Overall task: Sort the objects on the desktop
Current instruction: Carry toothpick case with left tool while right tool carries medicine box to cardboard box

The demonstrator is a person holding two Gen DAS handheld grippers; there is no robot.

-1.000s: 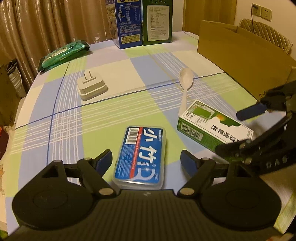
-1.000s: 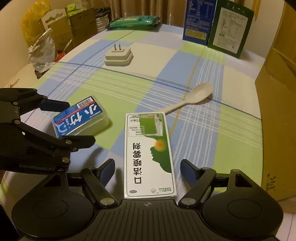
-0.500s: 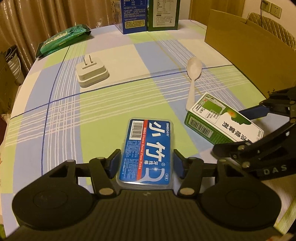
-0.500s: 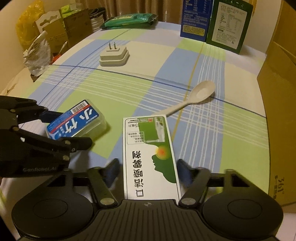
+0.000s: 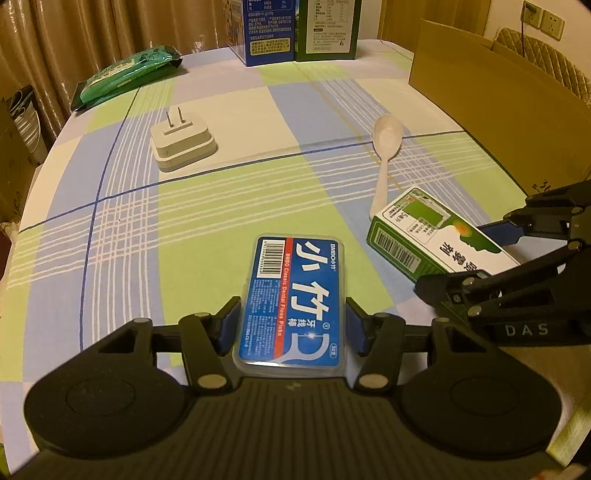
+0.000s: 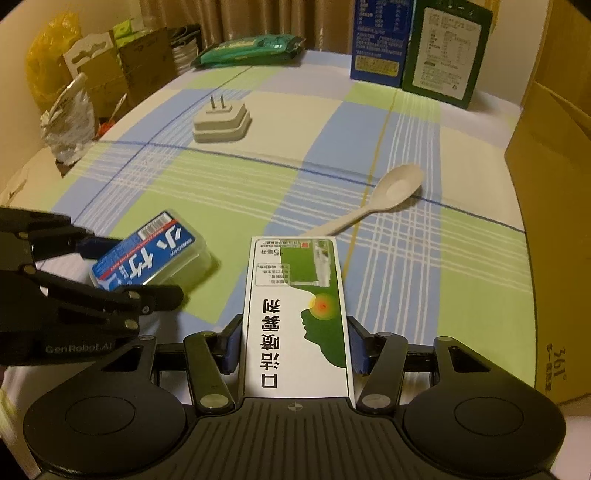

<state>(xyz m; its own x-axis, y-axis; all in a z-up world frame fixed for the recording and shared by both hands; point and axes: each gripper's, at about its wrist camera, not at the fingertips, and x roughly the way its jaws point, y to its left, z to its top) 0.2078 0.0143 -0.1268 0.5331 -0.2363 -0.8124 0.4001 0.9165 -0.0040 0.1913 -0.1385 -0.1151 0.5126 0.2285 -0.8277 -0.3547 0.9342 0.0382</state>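
A blue clear-lidded floss pick box [image 5: 293, 306] lies on the checked tablecloth, and my left gripper [image 5: 291, 325] is shut on it, both blue pads against its long sides. Beside it to the right is a green and white spray box [image 6: 297, 314]. My right gripper [image 6: 295, 343] has its jaws closing, with the pads pressed on that box's sides. In the right wrist view the left gripper [image 6: 136, 269] holds the floss pick box [image 6: 147, 254] at the left. In the left wrist view the right gripper [image 5: 458, 258] straddles the spray box [image 5: 424, 229].
A white plastic spoon [image 5: 386, 147] lies just beyond the spray box. A white plug adapter [image 5: 183, 142] sits mid-table, a green packet [image 5: 125, 75] at the far left, and two tall cartons [image 5: 295, 29] at the back. A cardboard box [image 5: 498, 110] stands along the right edge.
Both grippers went from wide open around their boxes to closed on them: left on the floss pick box, right on the spray box. Both views have tipped slightly.
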